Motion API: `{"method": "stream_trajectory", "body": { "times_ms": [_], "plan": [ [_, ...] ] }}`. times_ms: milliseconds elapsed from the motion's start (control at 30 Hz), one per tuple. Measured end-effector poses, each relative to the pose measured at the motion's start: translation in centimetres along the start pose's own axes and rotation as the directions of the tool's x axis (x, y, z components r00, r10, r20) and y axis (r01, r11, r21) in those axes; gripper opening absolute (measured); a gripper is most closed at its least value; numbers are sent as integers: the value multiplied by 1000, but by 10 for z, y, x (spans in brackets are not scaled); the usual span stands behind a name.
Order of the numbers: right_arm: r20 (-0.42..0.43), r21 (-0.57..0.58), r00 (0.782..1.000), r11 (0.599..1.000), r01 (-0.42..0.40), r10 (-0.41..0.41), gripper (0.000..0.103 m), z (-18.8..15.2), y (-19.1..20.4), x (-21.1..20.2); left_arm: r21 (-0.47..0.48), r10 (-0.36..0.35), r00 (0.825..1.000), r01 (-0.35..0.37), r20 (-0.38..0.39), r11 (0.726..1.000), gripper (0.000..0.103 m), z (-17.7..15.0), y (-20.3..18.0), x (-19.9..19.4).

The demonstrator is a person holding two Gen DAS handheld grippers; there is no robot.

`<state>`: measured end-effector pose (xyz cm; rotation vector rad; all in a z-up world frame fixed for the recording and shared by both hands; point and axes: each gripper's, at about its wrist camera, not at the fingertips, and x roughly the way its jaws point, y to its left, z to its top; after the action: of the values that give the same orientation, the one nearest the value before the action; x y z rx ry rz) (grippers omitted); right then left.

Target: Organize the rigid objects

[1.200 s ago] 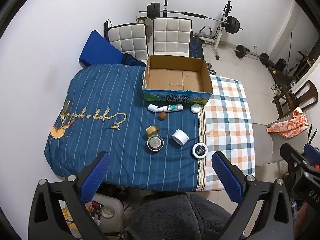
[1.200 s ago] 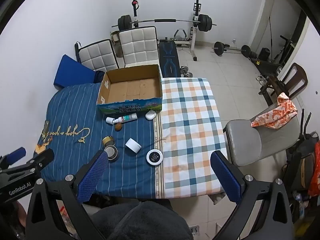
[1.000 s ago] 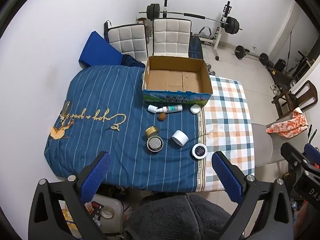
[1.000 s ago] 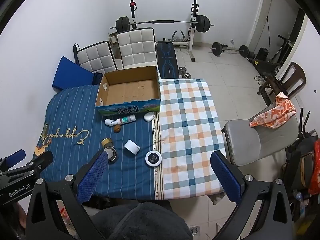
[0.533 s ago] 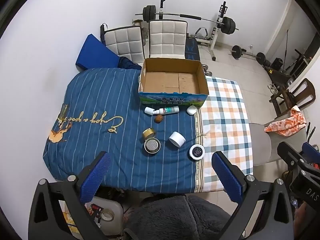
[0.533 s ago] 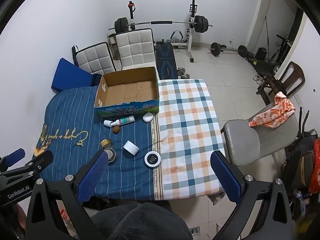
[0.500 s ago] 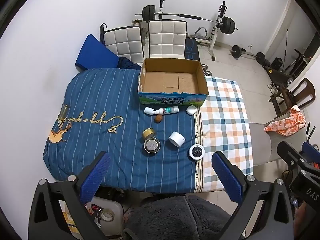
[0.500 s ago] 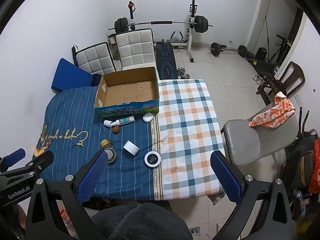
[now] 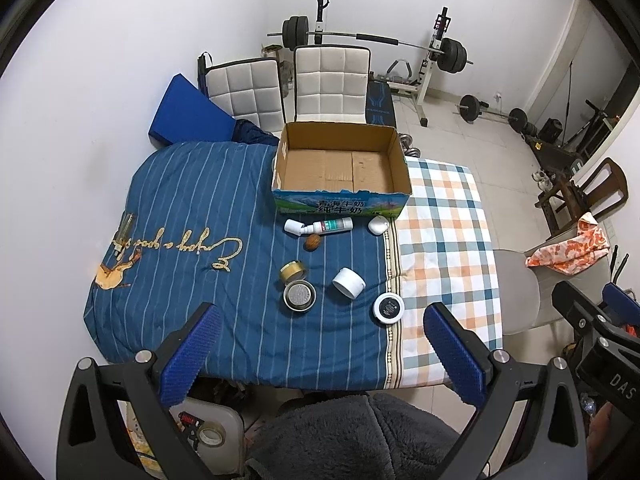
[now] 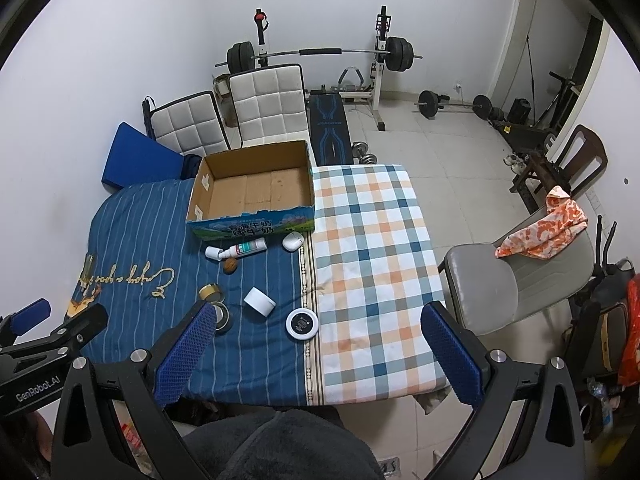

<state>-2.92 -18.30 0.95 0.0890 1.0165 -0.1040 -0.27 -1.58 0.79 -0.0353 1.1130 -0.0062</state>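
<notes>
An empty cardboard box (image 9: pixel 340 160) (image 10: pixel 256 188) stands at the far side of the cloth-covered table (image 9: pixel 192 208). In front of it lie a white spray bottle (image 9: pixel 320 227) (image 10: pixel 238 250), a small white case (image 9: pixel 378 225) (image 10: pixel 292 241), a walnut (image 9: pixel 313 242) (image 10: pixel 230 266), a gold tin (image 9: pixel 293 271) (image 10: pixel 211 292), a round metal strainer (image 9: pixel 299 297), a white jar (image 9: pixel 348 283) (image 10: pixel 259 301) and a round black-and-white disc (image 9: pixel 388 308) (image 10: pixel 302 323). My left gripper (image 9: pixel 320 354) and right gripper (image 10: pixel 316 354) hover high above the near edge, both open and empty.
Two white padded chairs (image 9: pixel 304 84) stand behind the table, with a blue cushion (image 9: pixel 188 114) at the wall. A grey chair (image 10: pixel 508 280) with an orange cloth (image 10: pixel 548 224) is at the right. Barbell rack (image 10: pixel 320 56) and weights fill the back.
Both cameras have risen and pulled back slightly, so the table looks a little smaller. Nothing on the table has moved and both grippers have stayed open.
</notes>
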Motion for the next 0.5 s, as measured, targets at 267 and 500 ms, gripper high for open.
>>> {"method": "stream_trajectory", "body": {
  "times_ms": [267,500],
  "plan": [
    [5,-4,1000,1000,-3,3,103,1,1,-2,-3,1,1000,-1,1,1000,103,3,1,-2],
    [10,-7,1000,1000,-1,1,103,2,1,-3,-6,-3,1000,3,7,1000,103,6,0,-5]
  ]
}}
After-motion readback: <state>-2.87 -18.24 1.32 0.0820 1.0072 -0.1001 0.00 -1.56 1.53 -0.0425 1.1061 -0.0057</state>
